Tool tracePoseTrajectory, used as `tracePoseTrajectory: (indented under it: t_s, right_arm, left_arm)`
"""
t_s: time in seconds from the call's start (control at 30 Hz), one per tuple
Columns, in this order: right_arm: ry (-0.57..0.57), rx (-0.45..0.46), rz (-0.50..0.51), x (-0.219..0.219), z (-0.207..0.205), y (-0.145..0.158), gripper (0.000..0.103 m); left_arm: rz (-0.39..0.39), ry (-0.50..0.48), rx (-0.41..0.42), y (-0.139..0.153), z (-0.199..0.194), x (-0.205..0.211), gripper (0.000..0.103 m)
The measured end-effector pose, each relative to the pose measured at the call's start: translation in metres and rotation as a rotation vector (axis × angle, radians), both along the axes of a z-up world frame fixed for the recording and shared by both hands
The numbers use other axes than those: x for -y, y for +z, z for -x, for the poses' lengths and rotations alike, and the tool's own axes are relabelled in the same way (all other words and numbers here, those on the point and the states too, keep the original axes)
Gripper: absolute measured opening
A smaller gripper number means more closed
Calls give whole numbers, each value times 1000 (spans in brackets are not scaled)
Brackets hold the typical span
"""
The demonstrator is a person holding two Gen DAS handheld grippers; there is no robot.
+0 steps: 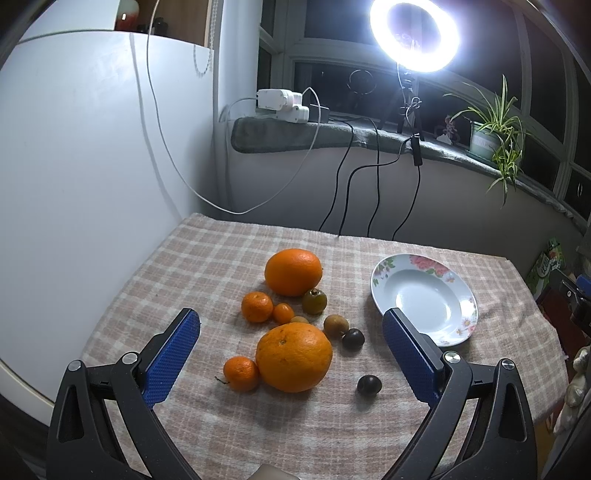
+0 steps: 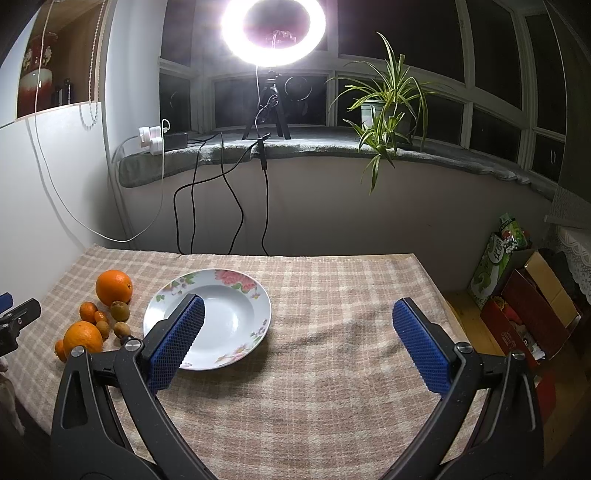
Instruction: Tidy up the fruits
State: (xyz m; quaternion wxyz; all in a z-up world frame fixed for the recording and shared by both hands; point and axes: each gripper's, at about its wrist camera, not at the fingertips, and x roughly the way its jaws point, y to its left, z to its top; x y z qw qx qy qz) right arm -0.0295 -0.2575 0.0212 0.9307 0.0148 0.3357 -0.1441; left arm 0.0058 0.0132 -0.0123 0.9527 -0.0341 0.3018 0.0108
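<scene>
A table under a checked beige-and-pink cloth (image 1: 221, 258) with a soft, nappy weave fills the near room. Behind it a grey-padded sill (image 2: 332, 144) runs below dark window panes and carries a glaring ring lamp (image 2: 273, 29) on a small tripod, a spider plant (image 2: 388, 99) in a pot, and white plugs feeding black and white cables that hang down the wall. A smooth white cabinet (image 1: 92, 147) stands left of the table; cardboard boxes (image 2: 528, 310) sit on the floor to its right.

The plate (image 1: 424, 295) serves as landmark: round, shallow, glossy white with pink flowers on its rim, bare inside. All fruit lies on the cloth left of the plate, none touching it. The far orange (image 1: 293, 272) is large, round and dimpled; the near orange (image 1: 294, 357) is similar and well left of the plate's near edge. A mandarin (image 1: 256, 306) and another mandarin (image 1: 241, 373) flank them, the second touching the near orange. Small brown and dark round fruits (image 1: 336, 325) are scattered nearest the plate.

The left gripper (image 1: 291, 345), black-framed with ribbed blue pads, is spread wide and holds nothing; the near orange sits between its fingers in view. The right gripper (image 2: 299, 332) is likewise spread and empty, its left pad overlapping the plate's left rim in view.
</scene>
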Motion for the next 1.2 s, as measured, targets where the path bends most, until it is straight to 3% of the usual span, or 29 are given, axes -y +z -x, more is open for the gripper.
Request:
tracePoseTrajectory:
  t_s: [0.77, 1.07, 1.2]
  right_arm:
    - [35, -33, -4, -10, -10, -8, 103]
    - [150, -70, -46, -28, -26, -17, 103]
    - [234, -96, -123, -38, -37, -21, 103]
  left_arm:
    - [36, 2, -27, -10, -6, -10, 99]
    - [75, -1, -73, -25, -5, -29, 99]
    - [93, -6, -88, -31, -4, -37, 96]
